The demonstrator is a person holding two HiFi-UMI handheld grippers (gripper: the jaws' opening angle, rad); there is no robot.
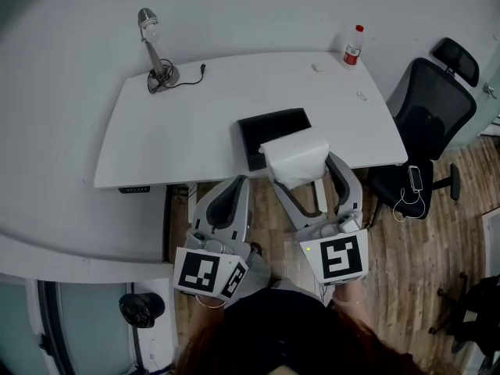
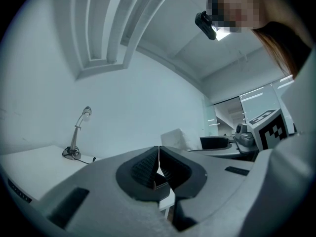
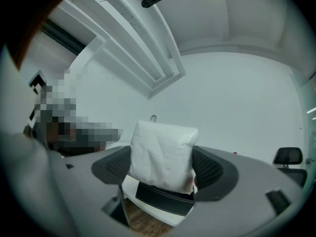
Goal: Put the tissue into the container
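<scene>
Fingers (image 3: 213, 168) of the right gripper (image 1: 301, 172) clamp one white tissue (image 1: 295, 157) squarely between them, at the near edge of the one black container (image 1: 251, 131) (desk (image 1: 172, 123) beneath); left gripper (image 2: 159, 164) pressed together, empty.

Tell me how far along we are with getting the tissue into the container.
Done: the tissue is picked up, clamped in the right gripper. In hand: it's held just over the near edge of the black container on the table, not inside. Left: move it over the opening, lower and release. The left gripper is shut on nothing.
</scene>
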